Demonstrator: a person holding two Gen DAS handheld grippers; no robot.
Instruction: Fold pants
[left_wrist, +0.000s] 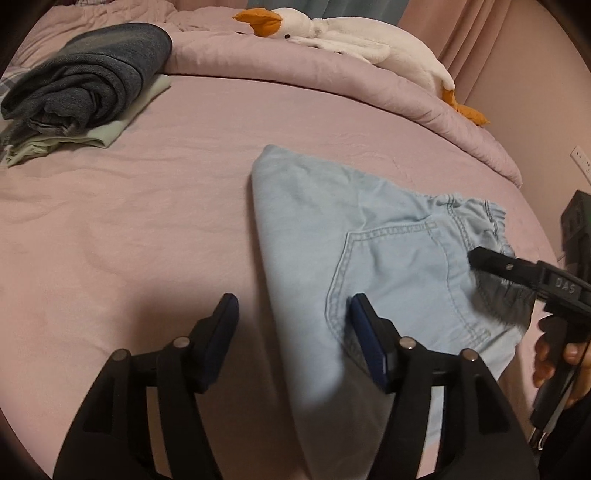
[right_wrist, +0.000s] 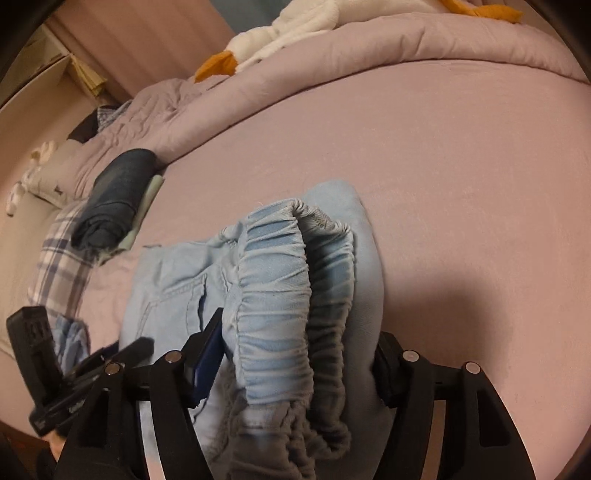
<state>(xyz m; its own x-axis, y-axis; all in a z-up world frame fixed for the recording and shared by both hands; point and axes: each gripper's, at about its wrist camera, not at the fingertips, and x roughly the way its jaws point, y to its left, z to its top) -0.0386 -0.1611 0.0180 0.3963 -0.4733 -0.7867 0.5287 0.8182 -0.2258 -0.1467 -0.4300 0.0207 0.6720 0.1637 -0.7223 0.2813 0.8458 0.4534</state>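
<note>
The light blue denim pants (left_wrist: 376, 258) are lying folded at centre frame on the pink bedsheet (left_wrist: 147, 221). The left gripper (left_wrist: 291, 325) is being held apart above them; the right gripper (right_wrist: 295, 354), also spread, is being straddled around their elastic waistband (right_wrist: 280, 295).

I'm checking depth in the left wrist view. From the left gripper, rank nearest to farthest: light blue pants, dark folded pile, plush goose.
1. Light blue pants: right beside the left gripper.
2. Dark folded pile: far left.
3. Plush goose: far right, on the duvet.
</note>
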